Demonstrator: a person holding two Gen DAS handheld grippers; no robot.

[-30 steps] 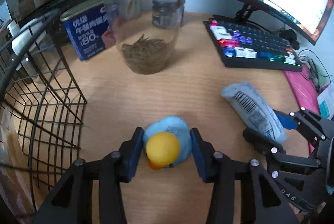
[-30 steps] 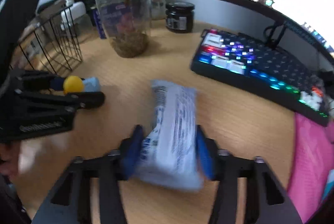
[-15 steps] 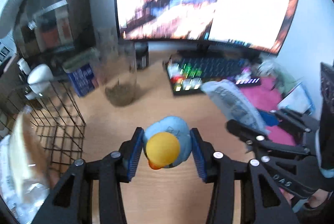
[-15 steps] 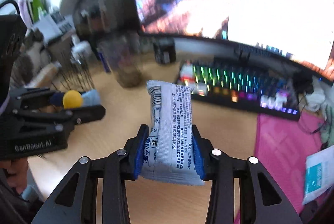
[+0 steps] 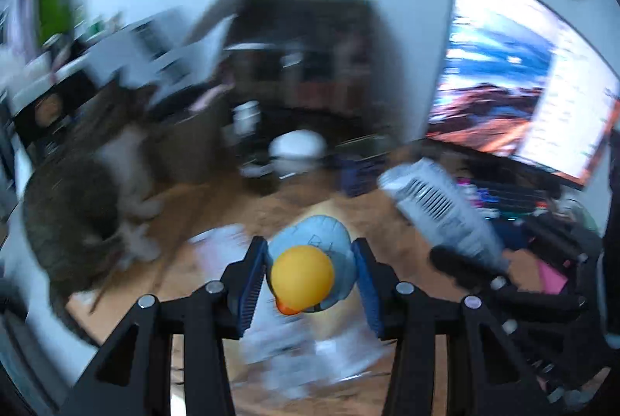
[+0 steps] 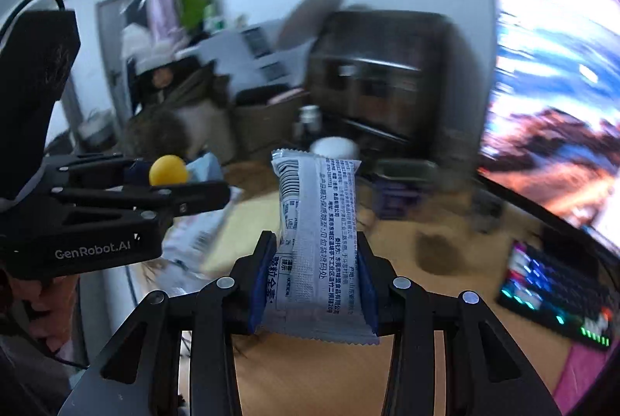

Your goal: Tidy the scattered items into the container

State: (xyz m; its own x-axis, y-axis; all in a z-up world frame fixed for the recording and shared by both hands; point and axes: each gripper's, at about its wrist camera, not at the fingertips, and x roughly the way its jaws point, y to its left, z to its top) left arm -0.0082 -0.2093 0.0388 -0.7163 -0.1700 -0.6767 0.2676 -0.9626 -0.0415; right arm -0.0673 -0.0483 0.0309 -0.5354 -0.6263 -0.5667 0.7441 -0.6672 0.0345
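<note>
My left gripper [image 5: 310,272] is shut on a blue toy duck with a yellow head [image 5: 310,266], held up in the air. It also shows at the left of the right wrist view [image 6: 182,179], with the duck [image 6: 168,171] between its fingers. My right gripper [image 6: 314,284] is shut on a white snack packet [image 6: 317,233] with black print, held upright. The packet also shows in the left wrist view [image 5: 438,206], to the right of the duck. The wire basket is lost in blur; white packets [image 5: 306,350] lie below the duck.
A wooden desk [image 6: 310,377] lies below. A lit keyboard [image 6: 554,284] and a curved monitor [image 6: 554,106] are on the right. A cat [image 5: 77,214] sits at the left. A glass jar [image 6: 438,249], a blue can [image 6: 399,195] and a dark cabinet [image 6: 383,75] stand behind.
Both grippers have risen and swung left with their loads still held. The view now looks over the room and cat instead of the keyboard and monitor. The frames are motion blurred.
</note>
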